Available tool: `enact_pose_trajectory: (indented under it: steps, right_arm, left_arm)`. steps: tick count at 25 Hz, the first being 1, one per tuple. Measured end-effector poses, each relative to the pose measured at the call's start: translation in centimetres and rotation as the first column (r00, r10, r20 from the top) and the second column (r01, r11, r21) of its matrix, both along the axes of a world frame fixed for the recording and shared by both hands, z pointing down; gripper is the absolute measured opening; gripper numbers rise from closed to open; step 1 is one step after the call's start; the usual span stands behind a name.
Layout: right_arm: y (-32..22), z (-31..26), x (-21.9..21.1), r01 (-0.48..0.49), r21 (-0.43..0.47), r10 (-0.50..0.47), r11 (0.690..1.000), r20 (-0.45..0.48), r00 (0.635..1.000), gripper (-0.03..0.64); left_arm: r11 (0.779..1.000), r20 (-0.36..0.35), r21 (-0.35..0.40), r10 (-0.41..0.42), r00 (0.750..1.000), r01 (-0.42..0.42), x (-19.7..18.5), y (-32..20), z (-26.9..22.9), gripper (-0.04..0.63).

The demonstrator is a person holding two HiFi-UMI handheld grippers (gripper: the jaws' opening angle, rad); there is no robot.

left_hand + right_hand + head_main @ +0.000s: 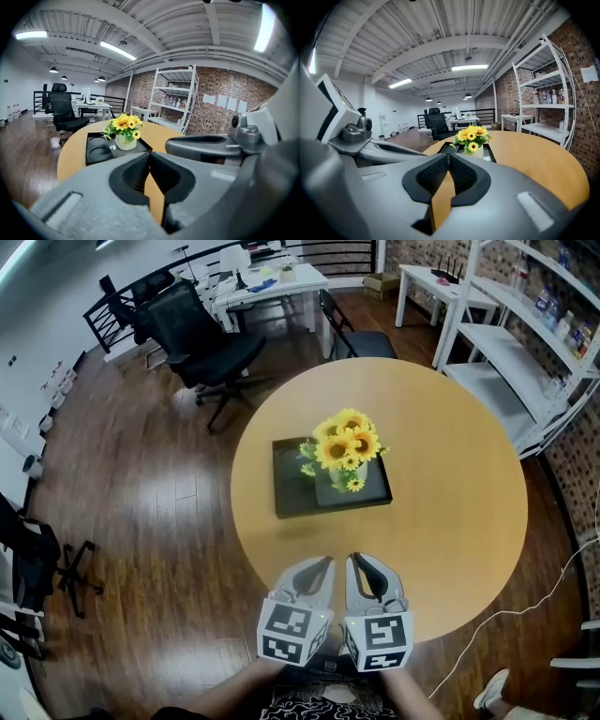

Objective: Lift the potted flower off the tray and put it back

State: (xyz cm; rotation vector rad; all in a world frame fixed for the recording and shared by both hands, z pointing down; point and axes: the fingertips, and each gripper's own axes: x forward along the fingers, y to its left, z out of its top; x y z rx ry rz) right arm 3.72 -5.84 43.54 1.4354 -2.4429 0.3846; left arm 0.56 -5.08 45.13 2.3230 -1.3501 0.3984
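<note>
A potted flower (345, 448), yellow sunflowers in a small white pot, stands on the right half of a black tray (291, 493) in the middle of a round wooden table (450, 521). My left gripper (328, 562) and right gripper (352, 559) hover side by side over the table's near edge, both shut and holding nothing, well short of the tray. In the left gripper view the pot (125, 142) sits on the tray (96, 150) beyond the closed jaws (149, 154). The right gripper view has the flowers (472, 135) straight ahead past its closed tips (449, 155).
A black office chair (202, 338) and a second chair (361, 338) stand beyond the table. White shelving (525, 362) lines the brick wall at right. A white desk (272, 287) is at the back. A white cable (525, 610) trails on the wooden floor at right.
</note>
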Motion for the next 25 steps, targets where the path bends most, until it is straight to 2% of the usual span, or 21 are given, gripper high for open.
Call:
enact_pose_trajectory:
  steps: [5,15,20,25]
  right_arm:
    - [-4.0,0.7,-1.7,-0.054,-0.012,0.054,0.998,-0.024,0.998,0.017]
    - [-13.2,4.0,-1.8,-0.176,-0.038,0.171,0.984,-0.112,0.979,0.157]
    - [-16.4,6.3,-1.2,-0.218,-0.087,0.201,0.972,-0.17,0.965,0.243]
    - [-18.5,8.7,-0.9,-0.233,-0.145,0.206,0.962,-0.179,0.962,0.33]
  left_arm:
    - [0.998,-0.013,-0.005,0.065,0.998,-0.065,-1.7,-3.6,-0.1,0.005]
    - [0.987,-0.038,-0.007,0.157,0.987,-0.157,-4.5,-10.1,0.2,0.005]
    - [0.98,-0.046,-0.012,0.198,0.979,-0.199,-4.4,-12.6,0.4,0.005]
    - [0.975,-0.049,-0.018,0.219,0.975,-0.22,-4.3,-14.4,1.1,0.005]
